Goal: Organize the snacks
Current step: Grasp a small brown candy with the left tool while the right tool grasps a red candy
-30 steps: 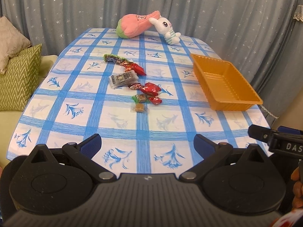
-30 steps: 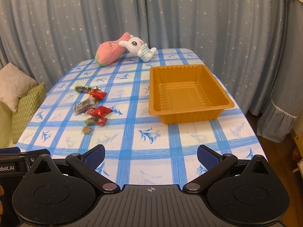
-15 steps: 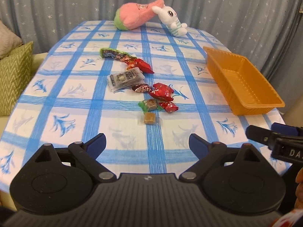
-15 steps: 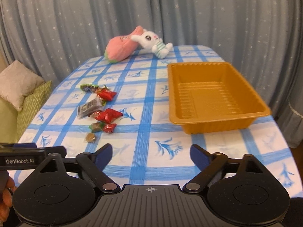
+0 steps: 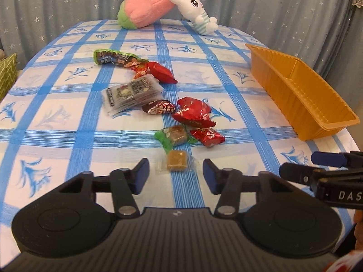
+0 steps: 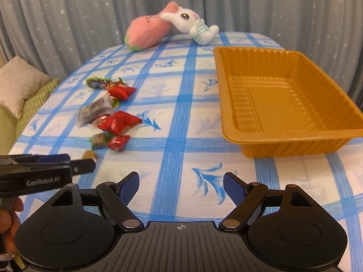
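Note:
Several wrapped snacks lie in a loose cluster on the blue-checked tablecloth (image 5: 68, 117). A brown caramel in clear wrap (image 5: 177, 161) is the nearest. Behind it lie a green-wrapped sweet (image 5: 173, 136), a small red packet (image 5: 207, 136), a bigger red packet (image 5: 194, 113) and a clear pack of dark bars (image 5: 131, 94). My left gripper (image 5: 175, 175) is open, its fingers on either side of the caramel and just short of it. My right gripper (image 6: 180, 187) is open and empty over bare cloth, near the empty orange tray (image 6: 288, 142).
A pink plush (image 5: 145, 8) and a white rabbit plush (image 5: 197, 10) lie at the table's far end before a grey curtain. Cushions (image 6: 22, 88) sit off the left edge. The tray (image 5: 304, 104) stands at the right edge. The other gripper (image 5: 322, 176) shows at right.
My left gripper has moved forward and down to the snack cluster, reaching the caramel. My right gripper has also moved forward towards the tray. Both stay open.

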`<state>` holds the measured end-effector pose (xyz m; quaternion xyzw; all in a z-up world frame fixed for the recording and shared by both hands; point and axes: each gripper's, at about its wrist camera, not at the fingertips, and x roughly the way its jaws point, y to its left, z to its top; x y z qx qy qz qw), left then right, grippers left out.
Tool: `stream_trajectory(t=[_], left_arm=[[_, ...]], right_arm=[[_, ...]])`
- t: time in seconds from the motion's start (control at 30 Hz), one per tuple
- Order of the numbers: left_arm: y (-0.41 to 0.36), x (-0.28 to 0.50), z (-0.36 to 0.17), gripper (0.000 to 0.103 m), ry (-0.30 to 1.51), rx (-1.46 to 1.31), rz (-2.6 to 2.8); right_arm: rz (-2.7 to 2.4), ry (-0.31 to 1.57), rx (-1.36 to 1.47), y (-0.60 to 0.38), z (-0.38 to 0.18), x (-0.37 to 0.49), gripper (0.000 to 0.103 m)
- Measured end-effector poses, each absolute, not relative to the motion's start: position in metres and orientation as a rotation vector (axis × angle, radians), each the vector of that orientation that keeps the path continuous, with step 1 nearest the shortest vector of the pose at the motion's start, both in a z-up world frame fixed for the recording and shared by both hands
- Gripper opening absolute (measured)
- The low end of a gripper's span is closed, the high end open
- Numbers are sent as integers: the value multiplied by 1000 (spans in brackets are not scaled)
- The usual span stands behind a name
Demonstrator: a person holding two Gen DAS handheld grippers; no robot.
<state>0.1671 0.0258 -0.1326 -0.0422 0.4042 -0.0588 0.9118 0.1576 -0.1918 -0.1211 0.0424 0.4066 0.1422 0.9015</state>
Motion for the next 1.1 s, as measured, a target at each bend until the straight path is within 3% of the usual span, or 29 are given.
stream_trajectory(t=[0.33,0.6,0.77,1.0,1.1], left_arm=[[23,170,-135,25,787,-34,-130],[44,168,-127,21,767,-51,-86],[58,169,-128,20,770,-82,-63],[61,169,-133,22,764,-90,-68],[60,169,-136,27,776,-76,-64]], right_arm=[[311,821,87,-184,-124,162,82],[378,756,36,-152,-117,173,79],[434,730,8,-127,-120,191,61],[490,752,-12,-100,-131,206,48],[494,763,-27,-95,-136,209,31]])
